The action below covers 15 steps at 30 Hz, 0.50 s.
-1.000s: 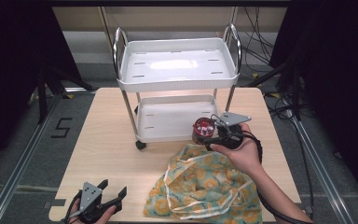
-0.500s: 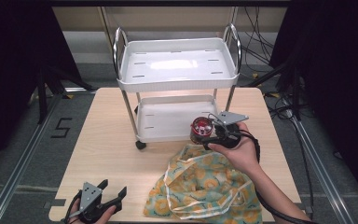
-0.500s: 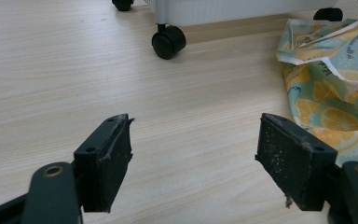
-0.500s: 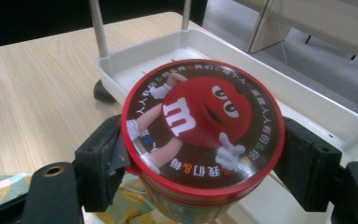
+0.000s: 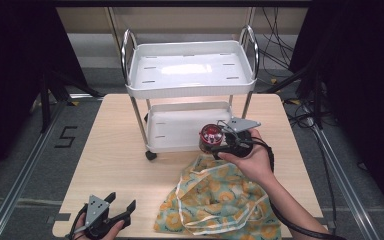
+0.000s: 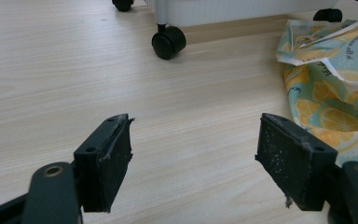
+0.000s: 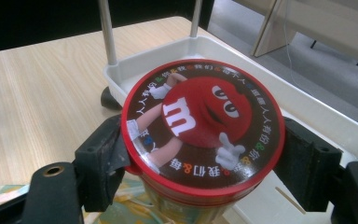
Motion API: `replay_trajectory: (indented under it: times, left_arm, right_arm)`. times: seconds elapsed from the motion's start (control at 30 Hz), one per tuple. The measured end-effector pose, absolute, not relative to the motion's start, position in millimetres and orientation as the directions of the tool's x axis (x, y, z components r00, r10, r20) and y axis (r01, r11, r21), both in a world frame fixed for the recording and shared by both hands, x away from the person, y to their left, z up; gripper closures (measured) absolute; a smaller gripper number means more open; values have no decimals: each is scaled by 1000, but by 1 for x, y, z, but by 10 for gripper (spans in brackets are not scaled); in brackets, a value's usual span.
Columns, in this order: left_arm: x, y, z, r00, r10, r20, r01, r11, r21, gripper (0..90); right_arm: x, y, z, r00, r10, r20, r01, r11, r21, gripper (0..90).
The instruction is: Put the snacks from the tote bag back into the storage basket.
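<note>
Left gripper (image 5: 121,210) low at near left corner of wooden table (image 5: 115,155), held in hand (image 5: 97,231), jaws spread wide apart, nothing between them. In left gripper view, bare tabletop between the pads (image 6: 108,161), black caster (image 6: 168,42) of cart beyond, cloth at right edge. White two-tier cart (image 5: 190,75) at centre of table toward far side, both trays bare, chrome posts at corners. Right of centre, right gripper (image 5: 219,142) clamped on red-lidded candy can (image 5: 211,136), held upright over near edge of cart's lower tray (image 5: 180,127). In right gripper view, jaws pressing can's lid (image 7: 203,123) from both sides, red cartoon character printed on top. Just below, yellow-and-teal lemon-print cloth (image 5: 220,200) bunched on near right part of table, under right hand (image 5: 252,160) and forearm.
</note>
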<state>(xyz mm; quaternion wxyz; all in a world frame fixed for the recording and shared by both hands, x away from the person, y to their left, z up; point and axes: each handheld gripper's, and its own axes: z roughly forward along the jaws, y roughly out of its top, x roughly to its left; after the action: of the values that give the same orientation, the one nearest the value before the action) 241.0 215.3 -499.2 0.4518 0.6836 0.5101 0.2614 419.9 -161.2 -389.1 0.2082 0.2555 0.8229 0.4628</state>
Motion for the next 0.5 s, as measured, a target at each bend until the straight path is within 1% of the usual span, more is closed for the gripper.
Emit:
replay_trajectory:
  times: [0.2, 0.27, 0.3, 0.37, 0.5]
  left_arm:
    - [241, 215, -500, 342, 934, -107, 461, -67, 885, 257]
    - [241, 215, -499, 341, 934, -107, 460, -67, 886, 257]
    - [241, 215, -499, 342, 934, -106, 460, -67, 885, 258]
    - [241, 215, -499, 342, 934, -107, 460, -67, 886, 257]
    - [241, 215, -499, 341, 934, -108, 460, -66, 886, 257]
  right_arm:
    - [421, -160, -389, -784, 611, -108, 227, 445, 866, 260]
    - [420, -157, -391, -783, 616, -89, 242, 434, 868, 260]
    - [422, -157, -391, -785, 610, -107, 224, 442, 869, 260]
    - [421, -155, -391, -784, 614, -94, 237, 435, 869, 260]
    - [423, -154, -391, -792, 602, -102, 228, 446, 865, 261]
